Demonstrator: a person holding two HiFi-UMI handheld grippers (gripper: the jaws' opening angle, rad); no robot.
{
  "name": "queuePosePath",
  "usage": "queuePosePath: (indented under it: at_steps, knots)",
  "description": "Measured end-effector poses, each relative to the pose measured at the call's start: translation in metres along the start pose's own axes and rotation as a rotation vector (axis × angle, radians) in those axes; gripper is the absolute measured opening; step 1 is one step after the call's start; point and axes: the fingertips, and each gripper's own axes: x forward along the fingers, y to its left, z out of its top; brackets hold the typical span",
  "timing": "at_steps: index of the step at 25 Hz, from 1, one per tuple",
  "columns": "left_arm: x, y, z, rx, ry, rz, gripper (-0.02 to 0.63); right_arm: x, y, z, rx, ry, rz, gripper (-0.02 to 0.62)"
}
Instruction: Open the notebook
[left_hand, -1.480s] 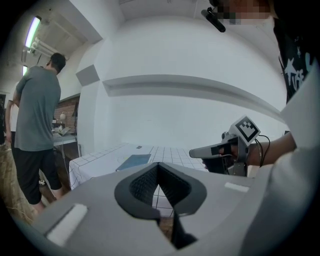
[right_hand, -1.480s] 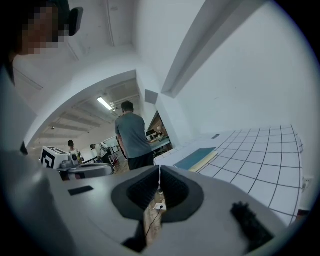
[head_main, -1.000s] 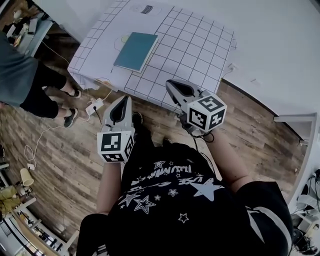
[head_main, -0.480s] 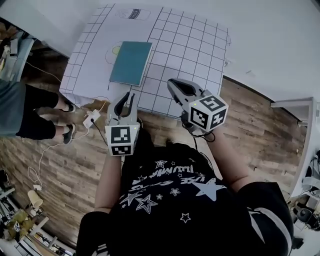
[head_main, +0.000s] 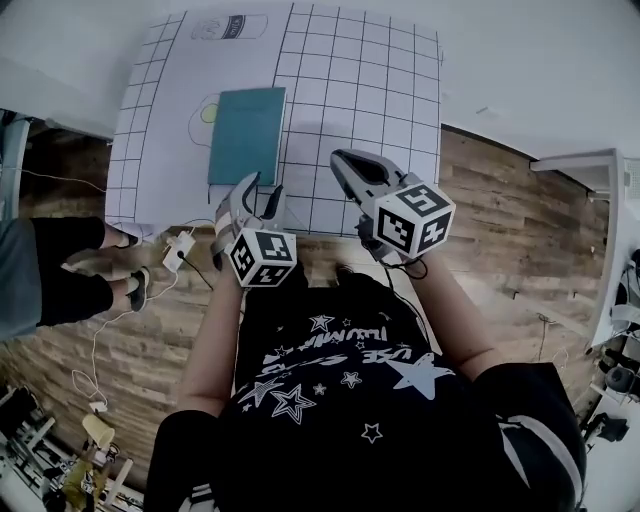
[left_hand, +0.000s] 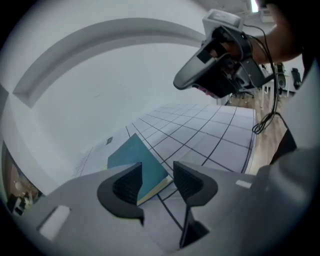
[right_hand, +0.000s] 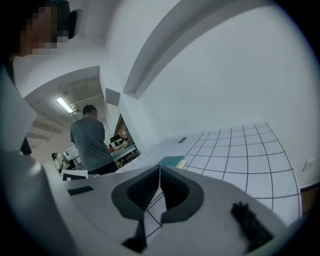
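The teal notebook (head_main: 245, 135) lies closed on the white gridded mat (head_main: 380, 90) on the table, near its left part. My left gripper (head_main: 260, 190) hovers at the table's front edge just short of the notebook. Its jaws are opening and nothing is between them. In the left gripper view the notebook (left_hand: 134, 159) shows beyond the gap of the left gripper (left_hand: 157, 181). My right gripper (head_main: 342, 162) is shut and empty over the front of the mat, to the right of the notebook. Through the right gripper (right_hand: 159, 187) the notebook (right_hand: 170, 161) appears far ahead.
A person (head_main: 50, 270) stands on the wooden floor left of the table, by a power strip (head_main: 180, 245) with cables. A person in a grey shirt (right_hand: 90, 140) shows in the right gripper view. White walls lie behind the table.
My left gripper has moved forward and down to the table's front edge, rolled, and its jaws have gone from shut to open. The right gripper has edged forward over the mat.
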Motion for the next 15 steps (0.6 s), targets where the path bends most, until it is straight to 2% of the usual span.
queuePosePath:
  at_steps: [3,8,12,15]
  knots:
    - [0.012,0.001,-0.006,0.067,0.028,0.018,0.206,0.000,-0.006,-0.002,0.019,-0.003,-0.035,0.017]
    - [0.025,-0.001,-0.015,0.106,0.062,0.009,0.201,-0.003,-0.015,-0.004,0.044,-0.006,-0.077,0.017]
    - [0.029,0.002,-0.015,0.140,0.057,0.008,0.199,-0.003,-0.021,-0.002,0.057,-0.016,-0.102,0.017]
    - [0.028,0.006,-0.013,0.200,0.066,0.034,0.199,-0.003,-0.024,-0.002,0.065,-0.022,-0.114,0.017]
